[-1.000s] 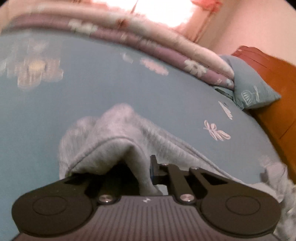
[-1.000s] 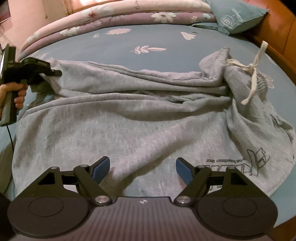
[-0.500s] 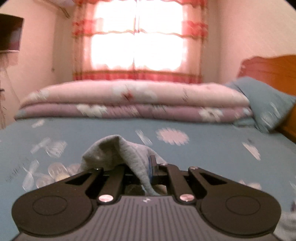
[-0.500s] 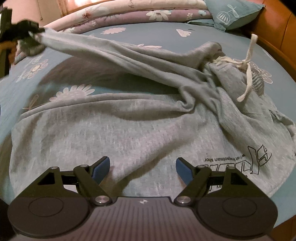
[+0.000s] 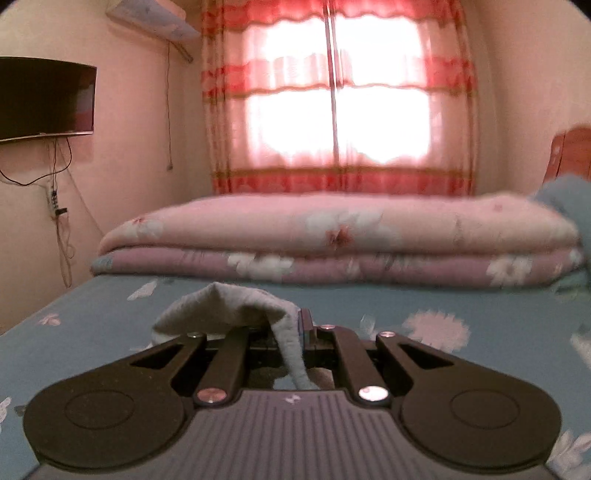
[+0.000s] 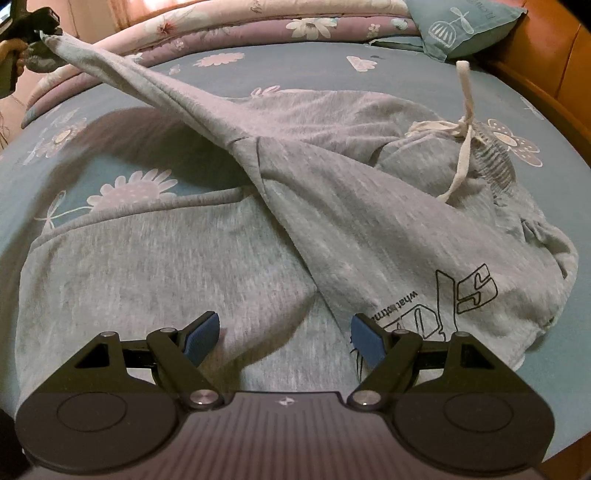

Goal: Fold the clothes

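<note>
My left tool (image 6: pixel 40 31) pinches the grey shorts' (image 6: pixel 332 206) leg hem at ten o'clock, its length running toward my spread, empty right tool (image 6: pixel 284 336).

left wrist level, right wrist downward, shared bed (image 5: pixel 221 295)

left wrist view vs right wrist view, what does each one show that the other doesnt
Only the left wrist view shows the curtained window, the wall screen, and the left gripper shut on a hem of the grey shorts.

Only the right wrist view shows the shorts spread on the bed, their white drawstring, the printed logo, and the open right gripper hovering above.

Both show the shorts, the folded quilts and the blue floral sheet.
</note>
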`<action>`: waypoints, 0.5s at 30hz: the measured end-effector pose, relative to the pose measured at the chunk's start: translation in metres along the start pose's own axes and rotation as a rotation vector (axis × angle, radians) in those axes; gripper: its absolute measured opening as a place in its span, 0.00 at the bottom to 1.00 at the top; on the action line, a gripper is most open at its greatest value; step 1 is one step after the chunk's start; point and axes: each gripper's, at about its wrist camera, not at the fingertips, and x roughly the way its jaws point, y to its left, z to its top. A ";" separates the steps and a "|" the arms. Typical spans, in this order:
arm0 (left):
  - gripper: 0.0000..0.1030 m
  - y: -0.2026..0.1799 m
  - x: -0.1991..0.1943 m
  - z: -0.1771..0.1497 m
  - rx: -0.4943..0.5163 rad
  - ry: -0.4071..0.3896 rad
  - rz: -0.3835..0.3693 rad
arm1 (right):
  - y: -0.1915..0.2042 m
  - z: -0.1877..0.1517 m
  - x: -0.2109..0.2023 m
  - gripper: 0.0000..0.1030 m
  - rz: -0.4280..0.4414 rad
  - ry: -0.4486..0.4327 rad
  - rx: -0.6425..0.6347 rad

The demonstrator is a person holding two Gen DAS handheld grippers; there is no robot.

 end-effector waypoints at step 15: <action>0.29 0.006 0.021 -0.125 0.008 0.435 -0.086 | 0.009 0.008 -0.014 0.80 0.012 -0.030 -0.013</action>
